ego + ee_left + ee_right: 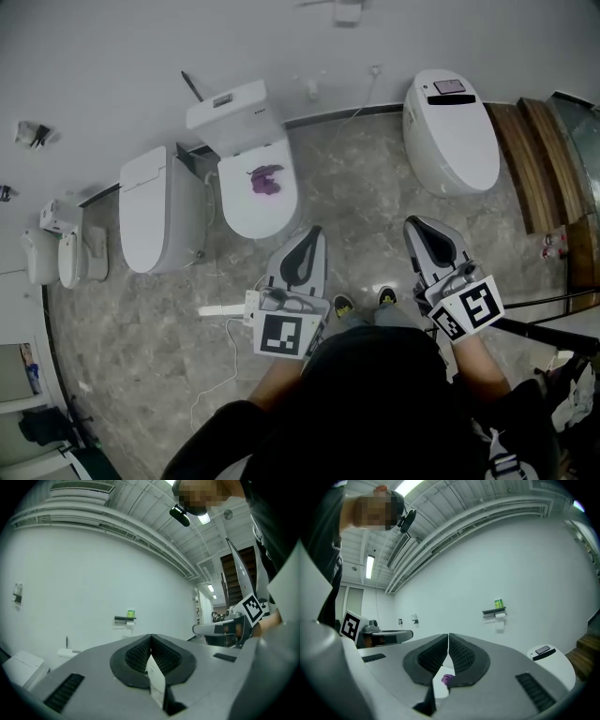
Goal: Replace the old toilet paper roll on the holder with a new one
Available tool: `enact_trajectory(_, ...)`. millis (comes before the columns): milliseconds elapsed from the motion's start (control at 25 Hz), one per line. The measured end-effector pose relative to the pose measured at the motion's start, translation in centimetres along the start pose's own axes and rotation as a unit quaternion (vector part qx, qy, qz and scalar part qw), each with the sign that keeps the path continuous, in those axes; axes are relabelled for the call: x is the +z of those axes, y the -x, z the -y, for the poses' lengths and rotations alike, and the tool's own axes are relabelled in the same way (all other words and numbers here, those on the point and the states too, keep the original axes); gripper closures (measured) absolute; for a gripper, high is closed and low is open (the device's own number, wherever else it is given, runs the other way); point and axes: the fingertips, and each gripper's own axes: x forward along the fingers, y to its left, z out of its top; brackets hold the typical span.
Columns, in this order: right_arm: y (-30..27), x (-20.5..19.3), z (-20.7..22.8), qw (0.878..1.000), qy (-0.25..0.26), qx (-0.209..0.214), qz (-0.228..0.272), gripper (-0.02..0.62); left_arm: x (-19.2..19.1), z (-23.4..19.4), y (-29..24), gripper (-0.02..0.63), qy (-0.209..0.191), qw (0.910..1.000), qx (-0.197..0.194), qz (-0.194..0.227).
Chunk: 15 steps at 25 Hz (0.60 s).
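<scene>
The toilet paper holder (125, 618) is a small dark shelf far off on the white wall, with a white roll (127, 624) hanging under it and a green item on top. The right gripper view shows the same holder (494, 613) and its roll (500, 616). My left gripper (309, 232) is level in front of the person, its jaws shut with nothing between them (151, 637). My right gripper (415, 223) is beside it, also shut and holding nothing (448, 635). Both are well short of the wall. No loose roll shows in any view.
Several toilets stand on the marble floor: an open one with a purple thing in its bowl (265, 180), a closed one (159, 208) to its left and an oval one (450, 131) at the right. Wooden steps (539, 159) are far right. A power strip with cable (225, 309) lies by the feet.
</scene>
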Motion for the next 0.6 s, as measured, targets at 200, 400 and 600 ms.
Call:
enact_trajectory(200, -0.9, -0.8, 0.0, 1.000, -0.003, -0.004, -0.012, 0.575, -0.7, -1.3, -0.8, 0.583, 0.007, 0.9999, -0.009, -0.002)
enact_trajectory(400, -2.1, -1.0, 2.5, 1.000, -0.010, -0.006, -0.009, 0.575, -1.1, -1.6, -3.0, 0.583, -0.005, 0.9999, -0.008, -0.009)
enact_trajectory(600, -4.3, -0.5, 6.6, 1.000, -0.013, -0.001, 0.001, 0.575, -0.6, -1.7, -7.0, 0.583, -0.006, 1.0000, 0.002, -0.007)
